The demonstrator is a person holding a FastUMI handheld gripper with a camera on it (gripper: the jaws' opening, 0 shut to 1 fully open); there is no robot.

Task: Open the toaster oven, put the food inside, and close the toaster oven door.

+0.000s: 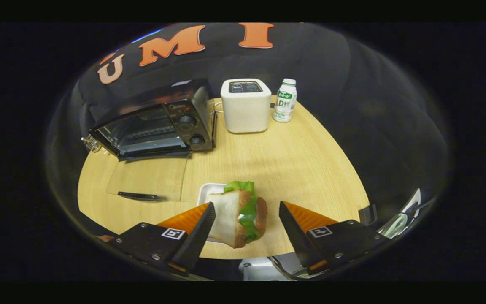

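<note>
Oven: black toaster oven with glass door already down flat on the pale wooden table
Food: triangular lettuce sandwich on white plate, between the fingers
Gripper: fingers spread, not yet gripping
Left: grasp, load, close door

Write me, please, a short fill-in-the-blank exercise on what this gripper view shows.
1. The toaster oven has its glass door folded ____ onto the table.
2. The sandwich sits between the fingers of the gripper, which is ____.
3. The bottle stands right beside the white ____.

Missing words: down; open; toaster.
</note>
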